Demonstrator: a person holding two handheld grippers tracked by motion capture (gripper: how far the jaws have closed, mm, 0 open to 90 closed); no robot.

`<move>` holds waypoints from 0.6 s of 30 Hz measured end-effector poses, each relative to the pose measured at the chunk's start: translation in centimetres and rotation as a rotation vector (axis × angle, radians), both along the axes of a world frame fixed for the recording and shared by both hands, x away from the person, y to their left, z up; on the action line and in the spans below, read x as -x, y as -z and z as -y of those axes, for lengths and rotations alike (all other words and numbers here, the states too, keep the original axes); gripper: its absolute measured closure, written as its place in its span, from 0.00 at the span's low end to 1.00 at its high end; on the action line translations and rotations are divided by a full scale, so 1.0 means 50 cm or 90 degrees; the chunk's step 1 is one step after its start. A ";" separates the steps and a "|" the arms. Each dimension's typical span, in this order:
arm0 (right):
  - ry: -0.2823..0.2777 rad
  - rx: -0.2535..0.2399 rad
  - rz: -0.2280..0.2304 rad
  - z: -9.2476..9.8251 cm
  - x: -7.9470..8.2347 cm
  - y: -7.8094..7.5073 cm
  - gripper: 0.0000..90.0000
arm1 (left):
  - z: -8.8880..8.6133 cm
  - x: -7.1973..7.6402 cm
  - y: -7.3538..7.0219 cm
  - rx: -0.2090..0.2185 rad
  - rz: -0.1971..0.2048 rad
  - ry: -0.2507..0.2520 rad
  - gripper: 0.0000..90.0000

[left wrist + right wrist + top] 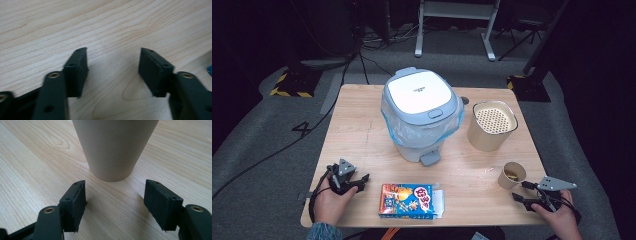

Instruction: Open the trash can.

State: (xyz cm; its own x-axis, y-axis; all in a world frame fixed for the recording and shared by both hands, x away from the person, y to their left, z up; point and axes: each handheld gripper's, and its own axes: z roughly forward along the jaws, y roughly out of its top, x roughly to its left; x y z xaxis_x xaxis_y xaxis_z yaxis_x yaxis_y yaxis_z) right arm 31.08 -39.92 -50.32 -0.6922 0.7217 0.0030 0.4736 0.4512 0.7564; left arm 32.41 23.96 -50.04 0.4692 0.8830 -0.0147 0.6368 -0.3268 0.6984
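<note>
Two hand-held grippers rest at the near edge of a light wooden table. High view: a lidded white-and-blue bin with a plastic liner and a foot pedal stands at the table's centre; to its right stands a tall beige canister with a perforated insert. A small paper cup sits near the right front corner, and a flat colourful snack box lies at the front centre. The left gripper, held in the left hand, lies well left of the box, pointing towards it. The right gripper, held in the right hand, points at the cup from just beside it.

Left gripper view: the jaws stand wide apart over bare wood, released, nothing between them.

Right gripper view: the jaws stand wide apart, released; the cup's tapered base stands upright just beyond the tips, not touching them.
</note>
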 end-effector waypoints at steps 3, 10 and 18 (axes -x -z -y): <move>0.002 0.000 0.000 0.000 0.000 0.000 0.38 | -0.002 0.003 -0.008 -0.003 -0.007 0.027 0.51; 0.002 -0.001 0.000 0.000 0.000 0.000 0.39 | -0.004 0.002 -0.017 0.013 0.002 0.038 0.51; 0.000 0.000 0.001 0.001 -0.001 0.000 0.39 | 0.005 0.001 -0.059 0.032 0.009 0.073 0.55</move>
